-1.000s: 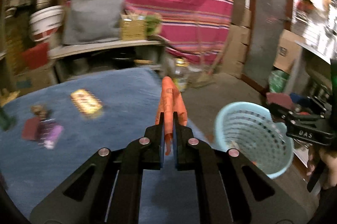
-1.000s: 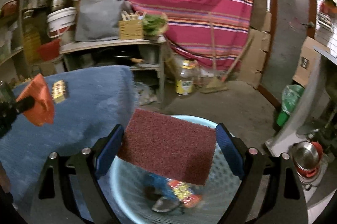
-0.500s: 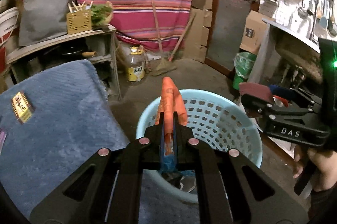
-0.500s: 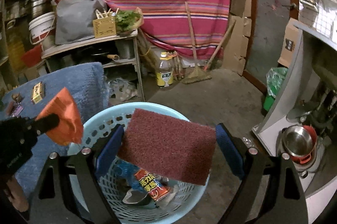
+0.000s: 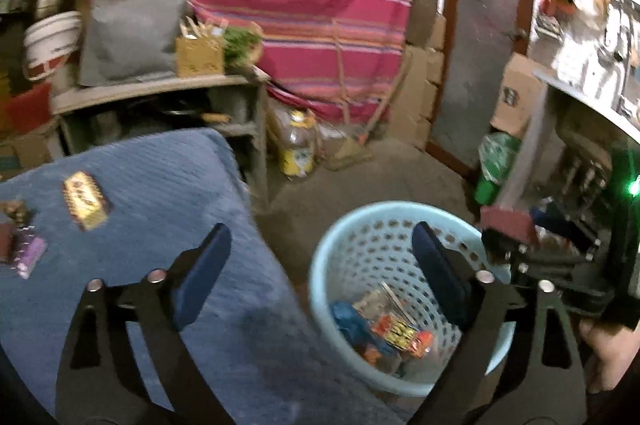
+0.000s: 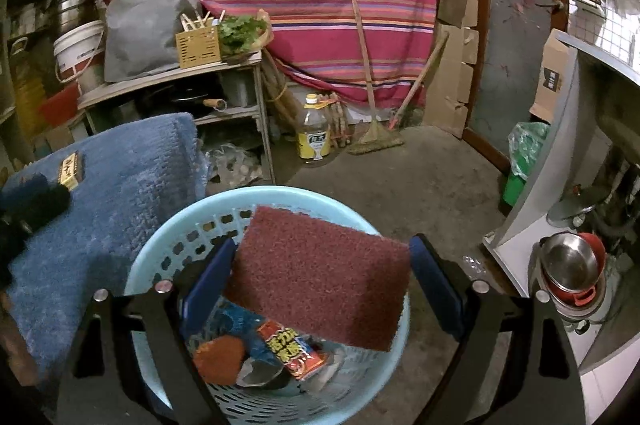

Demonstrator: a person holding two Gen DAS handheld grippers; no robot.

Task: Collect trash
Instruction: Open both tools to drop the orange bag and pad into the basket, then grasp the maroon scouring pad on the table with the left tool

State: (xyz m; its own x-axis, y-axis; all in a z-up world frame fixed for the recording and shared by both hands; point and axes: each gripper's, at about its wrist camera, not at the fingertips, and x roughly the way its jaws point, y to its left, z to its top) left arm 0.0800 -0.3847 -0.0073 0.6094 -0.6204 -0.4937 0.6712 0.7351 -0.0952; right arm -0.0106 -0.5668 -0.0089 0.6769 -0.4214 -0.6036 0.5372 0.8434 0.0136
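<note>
Black angular claw (image 5: 322, 275) arms, silver round screws, dark blue pads (image 5: 204, 273)

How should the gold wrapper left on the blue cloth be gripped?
The gold wrapper lies flat on the blue cloth, long and narrow, clear of the purple wrapper beside it. Probably best to come from above and pinch across its short width, pads on the two long edges. The left gripper, jaws opening with nothing between them, is free for it.
</note>
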